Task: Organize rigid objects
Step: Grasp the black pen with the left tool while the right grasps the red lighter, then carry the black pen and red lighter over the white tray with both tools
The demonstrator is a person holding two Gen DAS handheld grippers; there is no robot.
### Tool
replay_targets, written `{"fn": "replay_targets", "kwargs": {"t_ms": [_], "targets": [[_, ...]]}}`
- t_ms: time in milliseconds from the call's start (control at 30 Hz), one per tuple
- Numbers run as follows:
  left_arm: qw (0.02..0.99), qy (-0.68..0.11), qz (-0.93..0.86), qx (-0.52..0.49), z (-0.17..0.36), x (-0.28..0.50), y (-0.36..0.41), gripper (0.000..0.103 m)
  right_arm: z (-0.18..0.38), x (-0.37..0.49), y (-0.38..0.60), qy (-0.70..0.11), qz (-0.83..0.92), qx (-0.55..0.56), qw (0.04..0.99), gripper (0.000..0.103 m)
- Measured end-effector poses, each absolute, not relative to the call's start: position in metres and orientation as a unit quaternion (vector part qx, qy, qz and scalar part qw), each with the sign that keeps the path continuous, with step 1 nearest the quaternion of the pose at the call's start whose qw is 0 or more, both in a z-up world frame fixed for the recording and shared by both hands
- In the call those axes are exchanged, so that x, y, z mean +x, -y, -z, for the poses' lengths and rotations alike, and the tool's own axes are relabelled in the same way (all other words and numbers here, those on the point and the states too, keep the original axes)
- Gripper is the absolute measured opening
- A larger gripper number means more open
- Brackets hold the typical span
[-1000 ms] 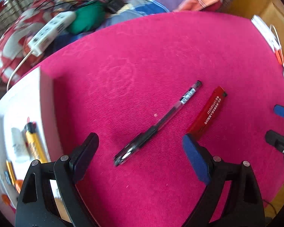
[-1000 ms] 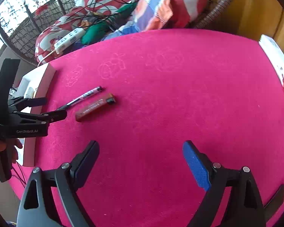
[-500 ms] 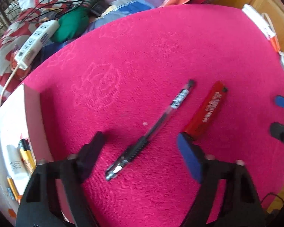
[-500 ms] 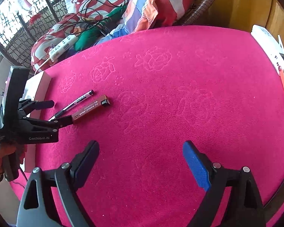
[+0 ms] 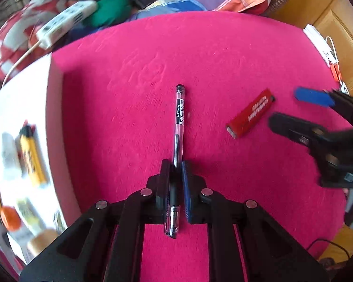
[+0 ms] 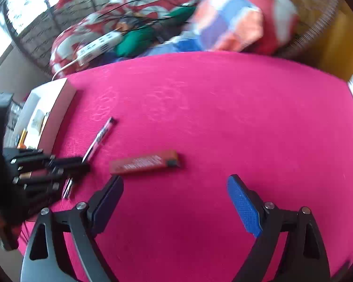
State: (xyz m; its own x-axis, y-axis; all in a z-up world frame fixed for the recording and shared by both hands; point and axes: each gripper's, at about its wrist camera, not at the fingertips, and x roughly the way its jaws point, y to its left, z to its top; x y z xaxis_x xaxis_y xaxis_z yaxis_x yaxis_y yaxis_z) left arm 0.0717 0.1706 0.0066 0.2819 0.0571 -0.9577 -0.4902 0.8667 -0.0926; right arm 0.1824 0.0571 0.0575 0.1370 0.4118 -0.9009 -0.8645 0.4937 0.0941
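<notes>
A: Where is the pen [image 5: 179,127] now?

B: On the pink cloth [image 5: 200,54], pinched by the left gripper [image 5: 175,171]. Its jaws have just been closing, and both pads now press the dark grip section near the tip. The long axis runs straight away from the gripper, cap end farthest out, tip end poking back between the arms.

A: Lifted or lying flat?

B: I can't say for sure; the barrel seems to rest on the cloth, but from this angle it is hard to judge.

A: And the white tray [image 5: 48,108]?

B: Just left of the pen, its wall beside the cloth. A yellow lighter [image 5: 31,155] and other small blurred things already lie inside. So the carry, I'd judge, goes sideways to the left, and the pen's length will have to clear that wall.

A: The other side?

B: The right gripper [image 6: 175,198] stands wide apart with nothing between the pads. The red case [image 6: 144,162] lies just ahead of it, long axis crosswise to the fingers, nearer its left pad. That hand is plainly the closer one to the case, so that looks like its pick.
</notes>
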Motion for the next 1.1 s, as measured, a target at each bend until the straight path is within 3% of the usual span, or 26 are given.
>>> {"fn": "replay_targets", "kwargs": {"t_ms": [367,400,433,500,1100], "targets": [[0.767,-0.567,-0.205,-0.219,-0.007,0.049,-0.174,0.009,-0.033,0.151,-0.097,-0.453,-0.443,-0.333,0.698,0.090],[0.769,-0.564,-0.206,-0.219,-0.010,0.046,-0.174,0.009,-0.034,0.150,-0.096,-0.452,-0.442,-0.337,0.698,0.089],[0.771,-0.560,-0.207,-0.219,-0.012,0.044,-0.173,0.009,-0.034,0.150,-0.094,-0.451,-0.440,-0.338,0.699,0.080],[0.778,-0.549,-0.211,-0.220,-0.020,0.043,-0.173,0.009,-0.039,0.151,-0.090,-0.458,-0.444,-0.330,0.696,0.080],[0.852,-0.419,-0.222,-0.221,-0.166,0.023,-0.156,0.010,-0.204,0.123,-0.047,-0.343,-0.495,-0.222,0.767,0.080]]}}
